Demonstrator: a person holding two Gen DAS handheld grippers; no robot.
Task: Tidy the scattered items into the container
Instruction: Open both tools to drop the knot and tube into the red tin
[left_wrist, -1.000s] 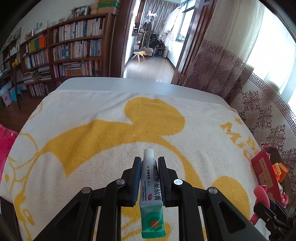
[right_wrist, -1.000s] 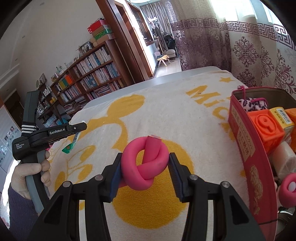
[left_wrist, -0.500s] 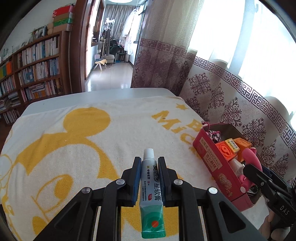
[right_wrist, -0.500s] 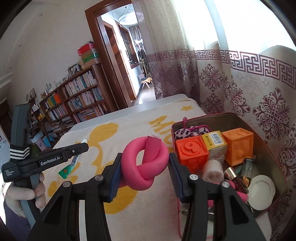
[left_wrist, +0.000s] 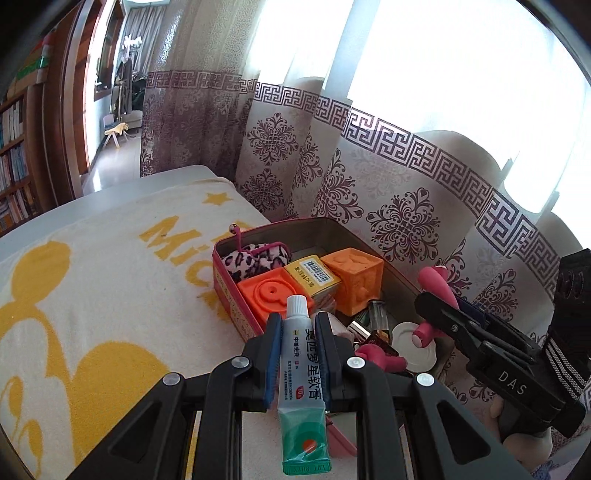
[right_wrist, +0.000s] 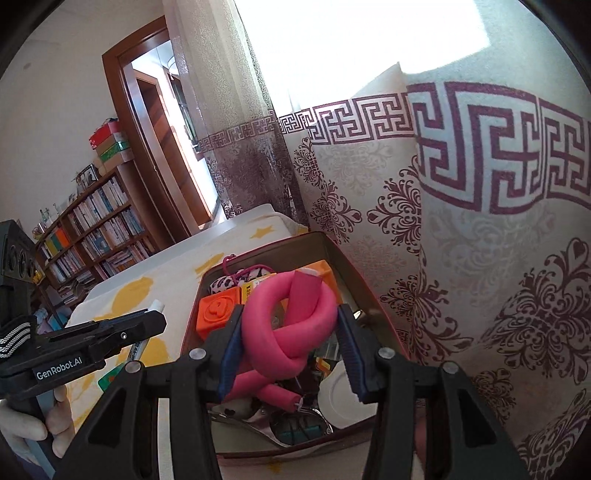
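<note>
My left gripper (left_wrist: 297, 325) is shut on a white and green ointment tube (left_wrist: 301, 376), held at the near left rim of the red tin box (left_wrist: 225, 291). My right gripper (right_wrist: 288, 332) is shut on a knotted pink foam tube (right_wrist: 291, 314) and holds it above the open tin (right_wrist: 332, 254). The tin holds orange cubes (left_wrist: 352, 273), a yellow carton (left_wrist: 312, 273), a leopard pouch (left_wrist: 255, 258), a white lid (right_wrist: 340, 395) and another pink foam piece (right_wrist: 266, 387). The right gripper also shows in the left wrist view (left_wrist: 443, 314), and the left gripper shows in the right wrist view (right_wrist: 147, 321).
The tin stands on a white and yellow towel (left_wrist: 92, 295) at the table's right edge, close against a patterned curtain (left_wrist: 406, 206). A bookshelf (right_wrist: 92, 229) and a doorway (right_wrist: 162, 147) lie far behind.
Both grippers have swung right toward the tin with their loads. The pink foam tube now hangs over the tin's inside, and the ointment tube has reached its near rim.
</note>
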